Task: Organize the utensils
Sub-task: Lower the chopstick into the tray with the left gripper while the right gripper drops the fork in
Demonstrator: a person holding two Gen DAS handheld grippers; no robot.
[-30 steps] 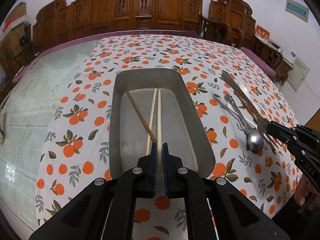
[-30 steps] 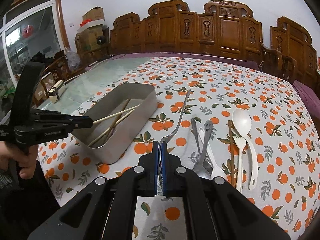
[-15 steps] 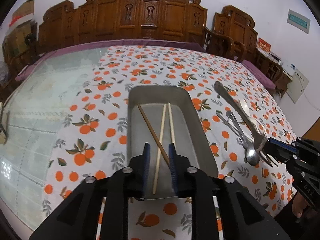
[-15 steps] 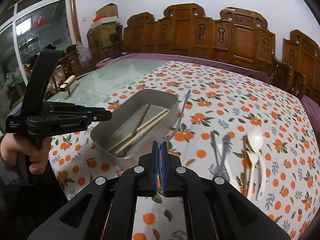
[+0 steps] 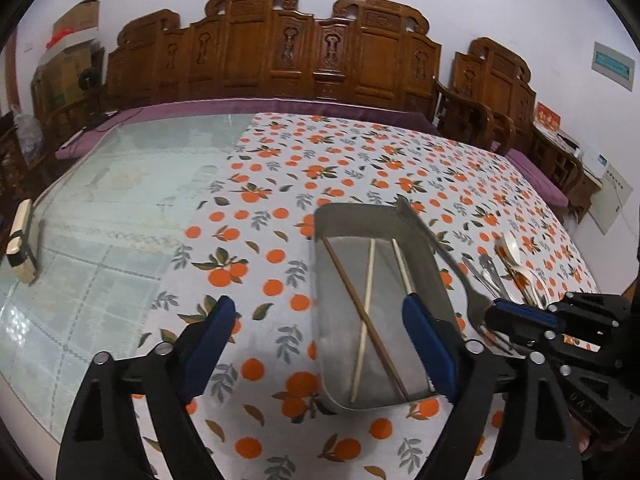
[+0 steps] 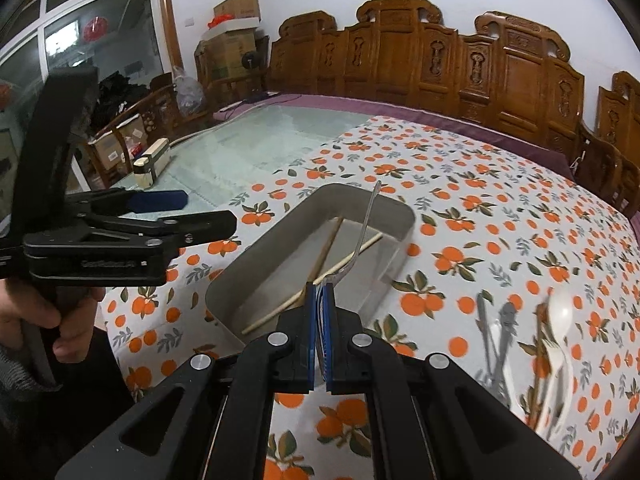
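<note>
A metal tray [image 5: 326, 360] [image 6: 394, 208] sits on the orange-print tablecloth and holds three chopsticks [image 5: 366, 300] [image 6: 328, 246]. My left gripper [image 5: 316, 332] is open wide and empty, above the tray's near left edge; it also shows in the right wrist view [image 6: 168, 204]. My right gripper [image 6: 319, 308] is shut on a metal fork [image 6: 366, 224] by its tines, handle pointing away, held over the tray. The fork [image 5: 436, 248] and right gripper [image 5: 516, 316] show at the tray's right rim. More spoons and forks [image 6: 504, 332] [image 5: 500, 272] lie on the cloth to the right.
A white plastic spoon [image 6: 560, 312] lies among the loose utensils. A small cream box [image 5: 22, 244] [image 6: 151, 162] stands on the bare glass tabletop to the left. Carved wooden chairs [image 5: 304, 52] line the far side of the table.
My left gripper let go of a pale chopstick into the tray, opened wide and moved left and back. My right gripper carried the fork left from the utensil pile to over the tray.
</note>
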